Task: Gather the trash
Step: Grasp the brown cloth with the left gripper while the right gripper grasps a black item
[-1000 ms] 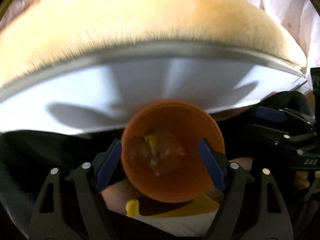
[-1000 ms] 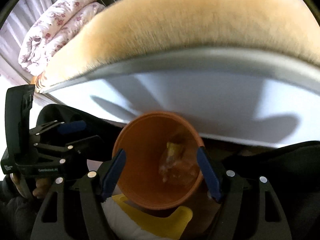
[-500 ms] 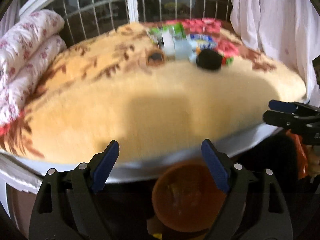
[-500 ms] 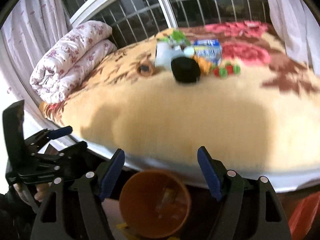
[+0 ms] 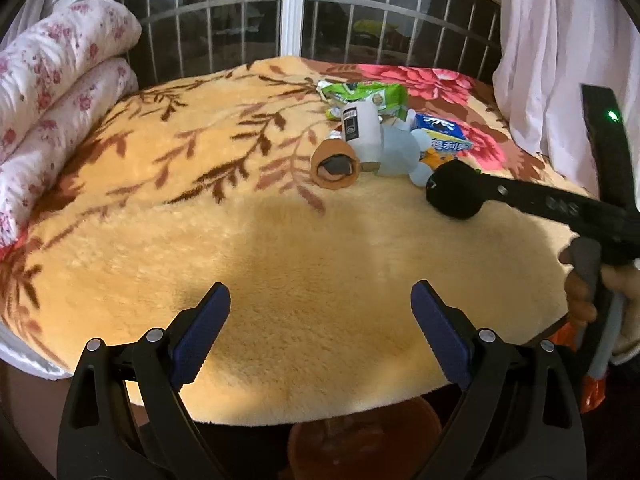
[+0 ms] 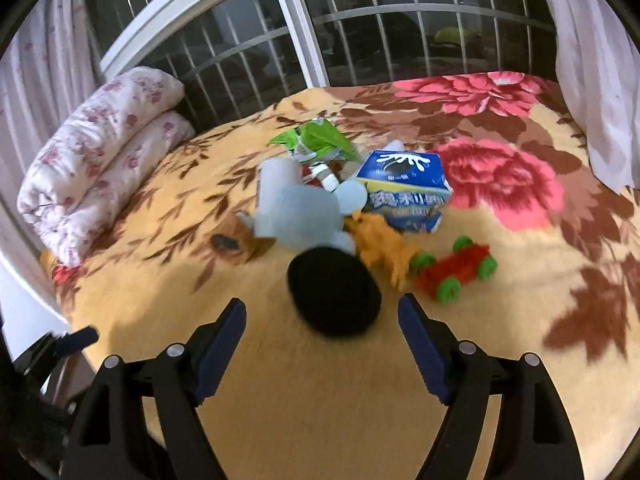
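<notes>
Barred windows back a bed (image 5: pixel 280 264) under a floral blanket, where the trash pile (image 6: pixel 320 196) lies mid-bed, uncollected: green wrapper (image 5: pixel 366 98), milk carton (image 6: pixel 404 188), white cup (image 5: pixel 362 132). Both the left gripper (image 5: pixel 320 332) and right gripper (image 6: pixel 322 346) are opening, with nothing between their jaws. An orange bin (image 5: pixel 364 438) waits below the bed's edge.

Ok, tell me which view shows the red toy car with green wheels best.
The right wrist view: the red toy car lies in full sight on the blanket, right of the orange scrap, slightly blurred. The left wrist view shows nothing that I can identify as the car.
</notes>
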`<state>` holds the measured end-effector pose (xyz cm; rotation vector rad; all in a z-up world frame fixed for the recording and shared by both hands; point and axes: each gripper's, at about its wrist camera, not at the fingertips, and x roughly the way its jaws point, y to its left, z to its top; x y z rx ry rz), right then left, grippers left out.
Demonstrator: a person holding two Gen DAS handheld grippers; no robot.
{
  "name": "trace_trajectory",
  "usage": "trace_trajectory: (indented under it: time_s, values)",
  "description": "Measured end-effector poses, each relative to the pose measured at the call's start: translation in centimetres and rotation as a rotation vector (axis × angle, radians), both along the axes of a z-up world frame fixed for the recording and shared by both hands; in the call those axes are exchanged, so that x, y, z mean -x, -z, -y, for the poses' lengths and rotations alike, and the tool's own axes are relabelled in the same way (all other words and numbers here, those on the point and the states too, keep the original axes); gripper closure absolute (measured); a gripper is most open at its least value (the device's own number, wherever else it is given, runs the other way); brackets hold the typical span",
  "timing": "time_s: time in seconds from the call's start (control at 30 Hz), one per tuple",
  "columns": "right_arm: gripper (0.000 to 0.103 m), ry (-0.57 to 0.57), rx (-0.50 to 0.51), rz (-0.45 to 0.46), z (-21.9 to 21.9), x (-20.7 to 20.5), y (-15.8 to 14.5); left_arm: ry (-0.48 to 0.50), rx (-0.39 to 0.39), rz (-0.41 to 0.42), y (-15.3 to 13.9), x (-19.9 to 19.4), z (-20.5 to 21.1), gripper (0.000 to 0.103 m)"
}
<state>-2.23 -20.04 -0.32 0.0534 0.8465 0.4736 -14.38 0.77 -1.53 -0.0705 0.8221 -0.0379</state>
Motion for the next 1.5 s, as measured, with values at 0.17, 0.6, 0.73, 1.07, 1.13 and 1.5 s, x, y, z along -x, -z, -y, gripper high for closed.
trace_trajectory:
  time_s: [0.17,0.6,0.73,1.07,1.13,1.5]
  values:
    - [0.026,0.011,0.063,0.009,-2.0,-1.8,1.3,-0.017,0.018,-0.02,0.6,-0.9,-1.0,0.014]
    - [0.054,0.034,0.053,0.015,-0.5,-0.5,1.6,0.029,0.057,-0.029,1.2,-4.6,-0.3,0.014]
    - [0.054,0.031,0.008,0.037,1.5,1.7,0.5,0.074,0.035,-0.034,1.2,-7.2,1.1,0.014]
    - [0.053,0.068,-0.055,0.0,6.1,6.5,1.7,0.086,-0.065,-0.093,2.4,-14.5,3.4,0.014]
    - [0.053,0.076,-0.085,-0.009,6.6,6.9,2.0,0.072,-0.09,-0.117,2.9,-15.5,3.3,0.014]
    - [0.053,0.074,-0.118,-0.001,6.8,7.2,1.9,0.058,-0.063,-0.195,4.6,-19.1,1.3,0.055]
